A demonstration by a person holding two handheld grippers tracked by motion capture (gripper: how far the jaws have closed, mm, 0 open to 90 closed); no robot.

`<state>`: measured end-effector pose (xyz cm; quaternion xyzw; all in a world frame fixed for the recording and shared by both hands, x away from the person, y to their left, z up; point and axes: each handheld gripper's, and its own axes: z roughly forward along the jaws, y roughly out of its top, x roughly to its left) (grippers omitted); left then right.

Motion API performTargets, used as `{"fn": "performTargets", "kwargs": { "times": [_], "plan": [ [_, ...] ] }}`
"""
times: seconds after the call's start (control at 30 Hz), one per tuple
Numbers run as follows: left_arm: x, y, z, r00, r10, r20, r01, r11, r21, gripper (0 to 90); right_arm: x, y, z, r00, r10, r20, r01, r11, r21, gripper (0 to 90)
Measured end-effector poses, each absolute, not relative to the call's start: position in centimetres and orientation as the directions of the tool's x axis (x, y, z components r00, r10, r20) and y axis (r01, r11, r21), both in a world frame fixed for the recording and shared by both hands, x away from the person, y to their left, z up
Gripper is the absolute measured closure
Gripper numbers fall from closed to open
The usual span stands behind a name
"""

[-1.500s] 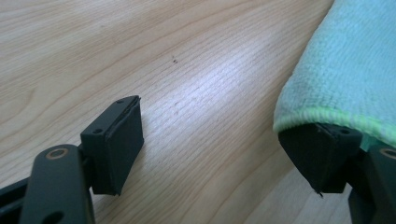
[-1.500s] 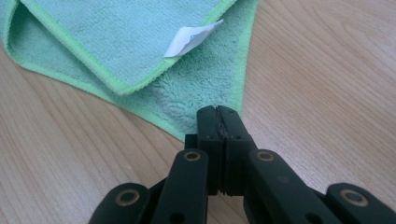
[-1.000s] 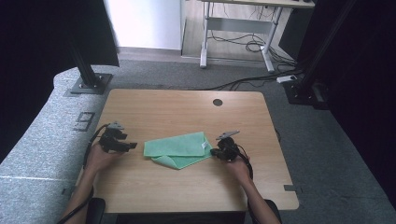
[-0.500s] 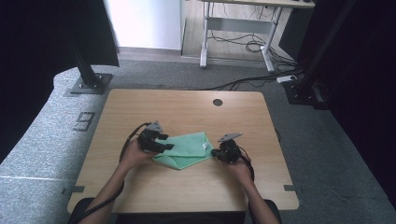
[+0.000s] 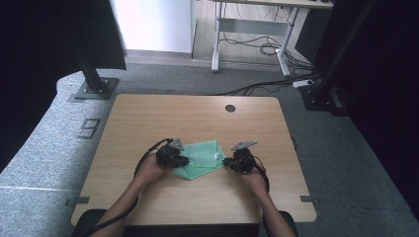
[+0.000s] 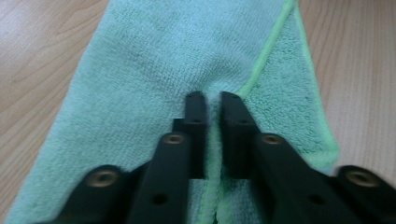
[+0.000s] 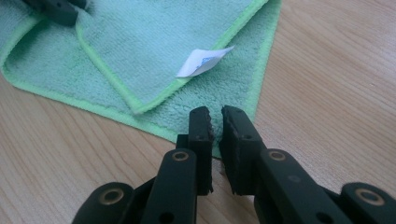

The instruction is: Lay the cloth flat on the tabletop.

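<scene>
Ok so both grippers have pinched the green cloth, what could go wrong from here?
1. The left gripper pinches only a thin ridge of the green cloth, so it may slip out when lifted.
2. The right gripper grips the cloth's very edge; a pull could free it.
3. The cloth lies folded, with its white tag on top; uneven pulling might bunch it.

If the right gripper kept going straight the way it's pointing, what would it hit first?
The right gripper points across the green cloth, whose near corner sits at its jaws. Straight ahead it would ride over the folded layer toward the white tag; the left gripper lies beyond. Depth is uncertain.
</scene>
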<state>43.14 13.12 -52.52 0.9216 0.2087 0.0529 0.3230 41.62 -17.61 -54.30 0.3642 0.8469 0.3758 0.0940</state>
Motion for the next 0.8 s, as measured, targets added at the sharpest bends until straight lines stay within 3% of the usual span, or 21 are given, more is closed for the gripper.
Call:
{"fn": "performTargets", "kwargs": {
  "times": [0.37,0.53,0.7,0.8],
  "plan": [
    [48.7,15.2,-47.0,0.792,0.61,0.007,0.45,-0.592,0.669,80.7,41.6,-17.6,-54.3,-0.714,0.691,0.116,0.552,0.452,0.701,80.7],
    [51.9,16.8,-46.2,0.684,0.729,0.001,0.536,-0.504,0.678,66.5,41.6,-17.6,-54.3,-0.714,0.691,0.114,0.55,0.452,0.702,80.7],
    [52.2,17.1,-45.7,0.683,0.73,0.011,0.526,-0.502,0.687,55.1,41.6,-17.6,-54.3,-0.714,0.69,0.118,0.55,0.45,0.703,80.5],
    [51.3,16.4,-45.8,0.734,0.679,-0.037,0.505,-0.508,0.697,48.3,41.6,-17.6,-54.3,-0.714,0.69,0.121,0.553,0.449,0.702,80.5]
  ]
}}
